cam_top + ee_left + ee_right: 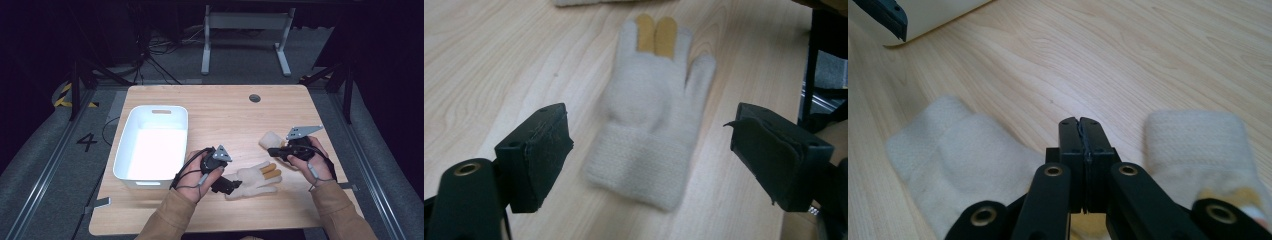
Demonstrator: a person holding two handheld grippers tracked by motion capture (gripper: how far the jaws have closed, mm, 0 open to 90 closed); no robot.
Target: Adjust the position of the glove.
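Left gripper (651, 160) jaws spread, straddling soft, limp knit glove (649, 120); grab ribbed cuff; right gripper (1081, 132) jaws pressed together.

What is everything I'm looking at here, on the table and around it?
Gloves: two, cream knit. One glove near the left tongs lies flat with two mustard fingertips; the other glove lies at the right tongs.
Tub: one, white, table's left half, nothing visible inside.
Table: one, light wood, with a round grey port near the far edge.
Frame legs: grey, on the floor beyond.
Left tongs: black, jaws wide apart on either side of the glove's cuff.
Right tongs: black, jaws together.
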